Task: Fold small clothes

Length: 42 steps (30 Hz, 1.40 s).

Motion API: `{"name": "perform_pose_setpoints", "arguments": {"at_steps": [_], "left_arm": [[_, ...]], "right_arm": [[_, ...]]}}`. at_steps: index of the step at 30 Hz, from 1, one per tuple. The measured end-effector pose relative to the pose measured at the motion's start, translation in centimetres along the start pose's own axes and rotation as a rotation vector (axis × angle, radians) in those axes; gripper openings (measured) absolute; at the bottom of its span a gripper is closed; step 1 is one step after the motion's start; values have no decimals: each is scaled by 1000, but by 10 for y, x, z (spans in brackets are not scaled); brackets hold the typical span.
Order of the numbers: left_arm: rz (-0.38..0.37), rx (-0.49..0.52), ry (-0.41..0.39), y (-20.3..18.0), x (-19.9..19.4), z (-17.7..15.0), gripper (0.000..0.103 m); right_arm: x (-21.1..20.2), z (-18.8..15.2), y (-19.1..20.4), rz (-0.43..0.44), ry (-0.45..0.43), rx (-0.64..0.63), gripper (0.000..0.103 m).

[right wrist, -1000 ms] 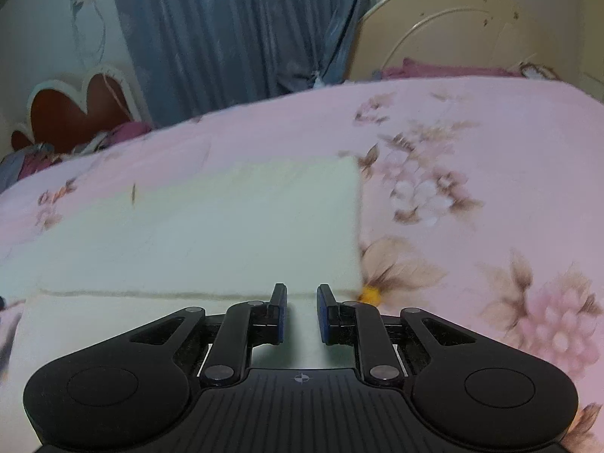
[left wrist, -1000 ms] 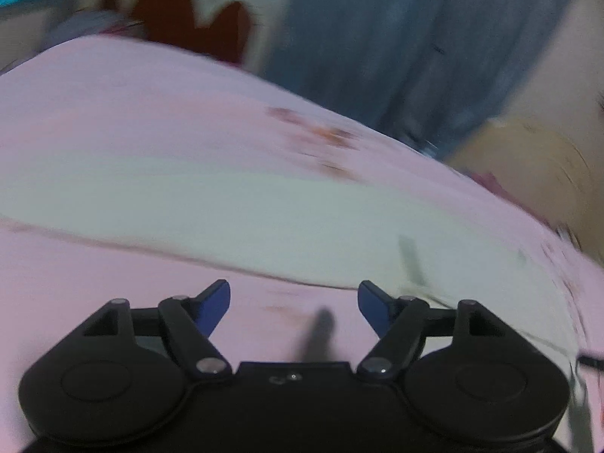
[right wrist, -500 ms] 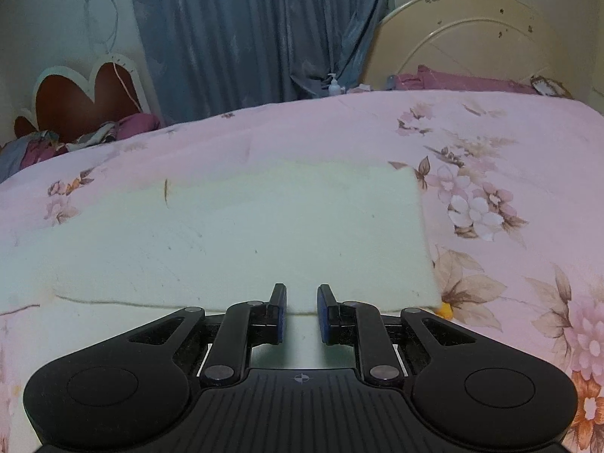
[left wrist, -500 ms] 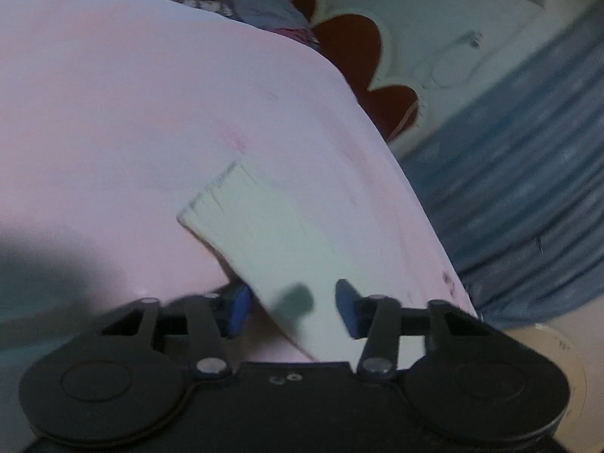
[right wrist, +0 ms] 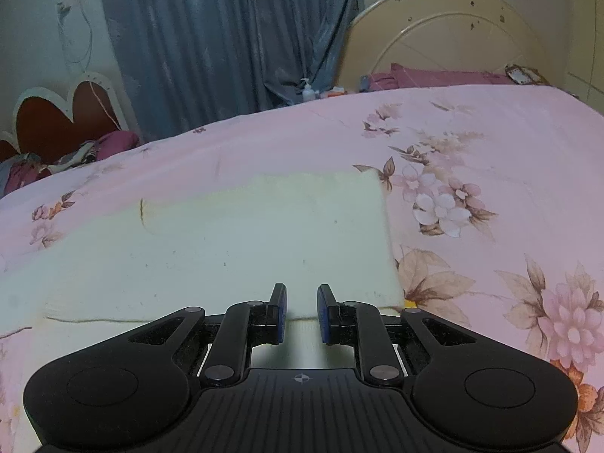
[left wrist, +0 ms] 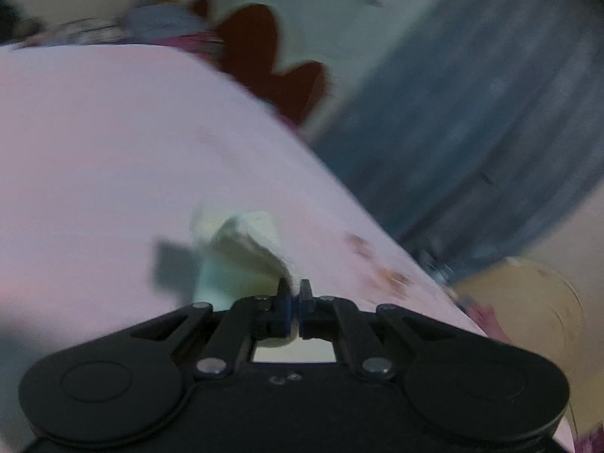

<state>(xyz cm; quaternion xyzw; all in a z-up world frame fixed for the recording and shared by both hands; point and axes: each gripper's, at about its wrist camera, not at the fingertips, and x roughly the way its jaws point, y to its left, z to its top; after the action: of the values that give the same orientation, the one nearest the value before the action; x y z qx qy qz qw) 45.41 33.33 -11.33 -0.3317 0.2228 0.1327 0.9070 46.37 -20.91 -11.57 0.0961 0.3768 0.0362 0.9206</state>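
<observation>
My left tongs [left wrist: 293,294] are pinched almost shut on a bunched bit of the cream garment [left wrist: 241,249], which looks to be a sleeve or corner end lifted a little off the pink bedspread [left wrist: 94,143]; the view is blurred, so I cannot tell exactly which part I hold. My right tongs [right wrist: 301,307] stand partly open with nothing between them, hovering low over the near edge of the same garment [right wrist: 245,241], which lies flat across the middle of the flowered bedspread [right wrist: 490,173], its right edge square and a fold line running just ahead of my fingertips. I judge I am in the middle of a fold: the left side is gripped and ready to be carried over the body of the garment. The next move calls for me to bring that gripped end across and lay it flat on the cloth without dragging the rest, while the right tongs press or pin the near edge so the layers stay lined up. The cloth is soft and could slip or crease.
</observation>
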Motion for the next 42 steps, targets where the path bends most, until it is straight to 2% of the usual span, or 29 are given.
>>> {"name": "perform_pose_setpoints", "arguments": {"at_steps": [7,9,13,18,22,23,24,25,26,27,29,30,31,32,33,35,36,37,39,40,42], "left_arm": [[-192,195,134,-110,30,-50,3],[-204,292,159,-144,34,-74,3],[-227,424,219,-198,47,-115,3],[-284,600,305,-236,40,-171,3],[-332,639,370,-256,50,-201,4],[-353,639,395,-259,54,-207,15],[-372,646,427,-261,58,-215,32],[-380,650,449,-262,62,-221,42],[-390,651,462,-264,66,-224,62],[-417,644,462,-265,65,-227,75],[-445,621,444,-262,56,-224,76],[-444,618,418,-256,47,-219,75],[-427,617,392,-252,41,-213,75],[-405,610,363,-242,32,-205,75],[-384,599,339,-233,24,-195,75],[-315,575,287,-208,9,-177,74],[-264,566,264,-189,1,-165,73],[-215,556,246,-175,-4,-157,72],[-113,528,220,-143,-12,-143,72],[-78,518,216,-130,-13,-139,72],[-27,489,246,-108,-9,-135,70]], "right_arm": [[-13,2,-17,12,-20,37,17],[-18,2,-23,12,-26,49,17],[-28,2,-34,16,-38,64,17],[-38,-1,-52,33,-44,101,17],[-43,-4,-63,35,-45,123,17],[-44,-5,-66,34,-47,131,17],[-46,-5,-69,32,-50,140,17],[-47,-5,-71,30,-54,150,17],[-48,-5,-73,30,-59,157,17],[-49,-4,-74,26,-64,160,17],[-49,-2,-71,20,-78,150,17],[-48,0,-70,30,-80,145,24],[-48,2,-67,39,-87,143,66],[-49,4,-63,51,-118,138,84],[-48,6,-58,85,-141,119,90],[-41,12,-46,138,-126,97,90],[-36,15,-39,172,-118,89,85],[-29,17,-32,201,-104,82,72],[-11,21,-19,236,-60,82,60],[-2,21,-13,252,-37,86,57],[18,22,-2,268,8,101,56]]}}
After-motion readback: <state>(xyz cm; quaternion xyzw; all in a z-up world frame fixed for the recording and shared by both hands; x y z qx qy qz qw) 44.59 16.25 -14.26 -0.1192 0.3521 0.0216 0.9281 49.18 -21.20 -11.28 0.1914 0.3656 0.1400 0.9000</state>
